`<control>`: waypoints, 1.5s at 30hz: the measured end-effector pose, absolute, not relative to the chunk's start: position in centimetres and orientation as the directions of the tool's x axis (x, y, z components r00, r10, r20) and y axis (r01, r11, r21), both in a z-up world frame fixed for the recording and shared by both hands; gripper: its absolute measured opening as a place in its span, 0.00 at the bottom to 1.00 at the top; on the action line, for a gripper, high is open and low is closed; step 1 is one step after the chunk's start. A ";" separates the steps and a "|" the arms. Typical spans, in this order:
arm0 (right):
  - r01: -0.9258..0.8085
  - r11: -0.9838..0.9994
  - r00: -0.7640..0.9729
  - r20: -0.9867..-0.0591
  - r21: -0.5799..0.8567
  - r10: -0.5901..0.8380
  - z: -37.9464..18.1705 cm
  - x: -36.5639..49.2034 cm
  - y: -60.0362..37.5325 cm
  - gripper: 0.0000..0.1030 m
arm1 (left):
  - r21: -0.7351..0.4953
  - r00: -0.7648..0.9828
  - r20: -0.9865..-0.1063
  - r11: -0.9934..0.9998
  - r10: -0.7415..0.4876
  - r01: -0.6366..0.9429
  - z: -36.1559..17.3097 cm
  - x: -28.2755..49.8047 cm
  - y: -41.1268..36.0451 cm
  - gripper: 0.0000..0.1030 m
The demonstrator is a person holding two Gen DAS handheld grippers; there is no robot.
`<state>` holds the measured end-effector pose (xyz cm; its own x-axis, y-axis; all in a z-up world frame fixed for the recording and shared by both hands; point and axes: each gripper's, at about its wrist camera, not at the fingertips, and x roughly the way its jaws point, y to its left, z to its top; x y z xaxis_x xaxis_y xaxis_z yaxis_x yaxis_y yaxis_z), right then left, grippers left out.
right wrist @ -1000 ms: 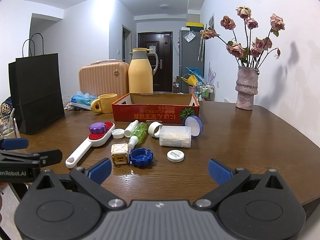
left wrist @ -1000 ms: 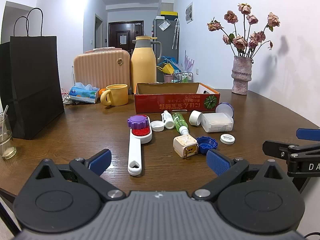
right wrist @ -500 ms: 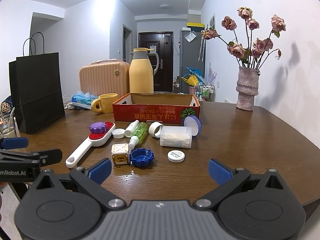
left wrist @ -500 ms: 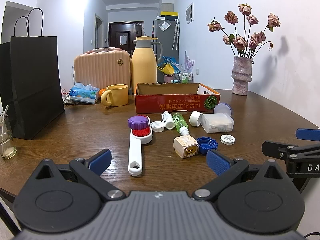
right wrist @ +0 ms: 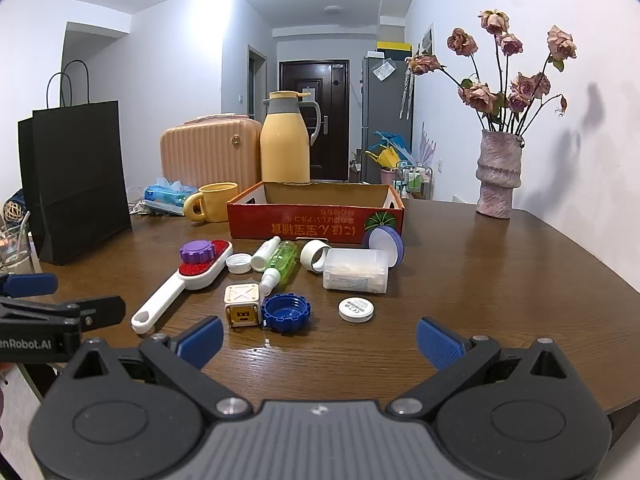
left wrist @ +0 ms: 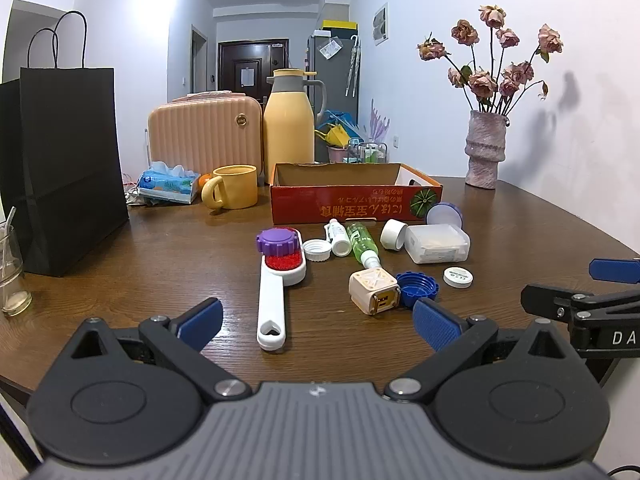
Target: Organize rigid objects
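Small items lie on the wooden table in front of a red cardboard box (left wrist: 352,204) (right wrist: 316,220). Among them are a white brush with a red pad (left wrist: 276,292) (right wrist: 180,284) carrying a purple cap (left wrist: 277,240), a green bottle (left wrist: 362,242) (right wrist: 282,262), a cream cube (left wrist: 374,292) (right wrist: 241,305), a blue cap (left wrist: 417,288) (right wrist: 286,312), a clear plastic box (left wrist: 436,244) (right wrist: 355,271) and a white disc (left wrist: 458,277) (right wrist: 356,310). My left gripper (left wrist: 318,326) is open near the table's front edge, just short of the brush handle. My right gripper (right wrist: 320,340) is open too, short of the blue cap.
A black paper bag (left wrist: 60,168) stands at the left with a glass (left wrist: 12,276) beside it. Behind the box are a yellow mug (left wrist: 234,192), a yellow jug (left wrist: 289,124), a pink case (left wrist: 204,136) and a tissue pack (left wrist: 170,184). A vase of dried roses (left wrist: 485,152) stands far right.
Both grippers have edged very slightly forward and stay open. Nothing on the table has moved.
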<state>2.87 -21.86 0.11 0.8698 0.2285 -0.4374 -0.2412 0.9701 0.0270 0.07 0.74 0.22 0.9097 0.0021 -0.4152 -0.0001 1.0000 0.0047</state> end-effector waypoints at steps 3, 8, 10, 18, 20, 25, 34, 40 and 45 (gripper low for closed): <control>-0.243 0.970 0.868 -0.440 0.027 0.230 0.0 3.1 -21.8 1.00 | 0.005 0.908 -0.419 1.000 0.002 0.000 0.1 0.4 0.7 1.00; -0.245 0.969 0.865 -0.445 0.027 0.231 -0.2 3.6 -21.7 1.00 | 0.005 0.903 -0.429 1.000 0.004 -0.002 -0.1 0.9 0.7 1.00; -0.245 0.969 0.864 -0.448 0.026 0.230 -0.3 3.8 -21.6 1.00 | 0.004 0.901 -0.434 1.000 0.003 -0.002 -0.3 1.2 0.8 1.00; -0.248 0.968 0.854 -0.464 0.034 0.235 -0.7 5.0 -21.6 1.00 | -0.002 0.891 -0.453 1.000 0.004 -0.006 -0.8 2.6 0.9 1.00; -0.249 0.968 0.851 -0.470 0.036 0.236 -0.9 5.5 -21.5 1.00 | -0.003 0.889 -0.459 1.000 0.005 -0.007 -0.9 3.1 1.0 1.00; -0.250 0.967 0.843 -0.483 0.041 0.238 -1.2 6.6 -21.5 1.00 | -0.002 0.880 -0.475 1.000 0.006 -0.008 -1.3 4.3 1.0 1.00; -0.248 0.968 0.828 -0.510 0.042 0.234 -2.0 8.9 -21.5 1.00 | 0.000 0.866 -0.500 1.000 0.000 -0.001 -2.0 6.5 0.8 1.00; -0.246 0.968 0.817 -0.528 0.044 0.231 -2.5 10.3 -21.6 1.00 | 0.001 0.854 -0.521 1.000 -0.004 0.005 -2.5 8.0 0.5 1.00; -0.249 0.967 0.807 -0.542 0.046 0.234 -3.0 11.7 -21.6 0.99 | 0.005 0.845 -0.535 1.000 -0.004 0.008 -2.9 9.3 0.1 1.00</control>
<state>11.71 -21.60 -3.03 0.8073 0.2337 -0.5419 -0.2490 0.9674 0.0463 9.31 0.13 -2.89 0.8447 -0.0042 -0.5352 0.0081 1.0000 0.0050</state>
